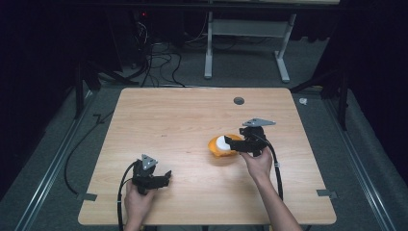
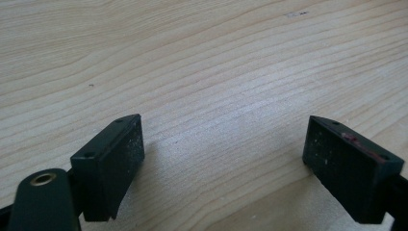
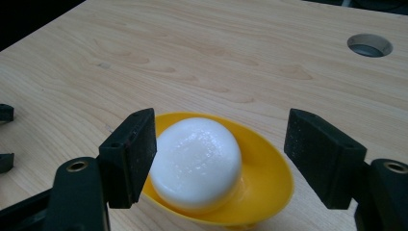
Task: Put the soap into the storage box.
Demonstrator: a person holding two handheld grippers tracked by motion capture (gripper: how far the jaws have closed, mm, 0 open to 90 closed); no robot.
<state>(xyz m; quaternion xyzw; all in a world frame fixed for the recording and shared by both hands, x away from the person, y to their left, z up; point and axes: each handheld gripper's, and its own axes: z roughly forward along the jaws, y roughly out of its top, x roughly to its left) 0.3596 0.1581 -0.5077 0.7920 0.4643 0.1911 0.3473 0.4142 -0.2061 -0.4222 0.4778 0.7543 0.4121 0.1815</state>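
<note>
A round white ball (image 3: 195, 163) sits inside a yellow bowl (image 3: 269, 178) on the worktop (image 1: 183, 120), a bit right of the middle. The right hand-held gripper (image 3: 219, 159) is around the ball, with its two black jaws wide apart. One jaw looks very close to the ball's side and the other is well away, so it has not grabbed anything yet. It looks like the job is to pick up the ball, and that part is not done: the jaws must close first, then lift. The left hand-held gripper (image 2: 223, 163) waits near the front left of the worktop. Its jaws are wide apart too and hold nothing, with just bare wood between them. The ball is almost the same all round, so it has no long side and points no special way. The bowl stands with its open side up.
</note>
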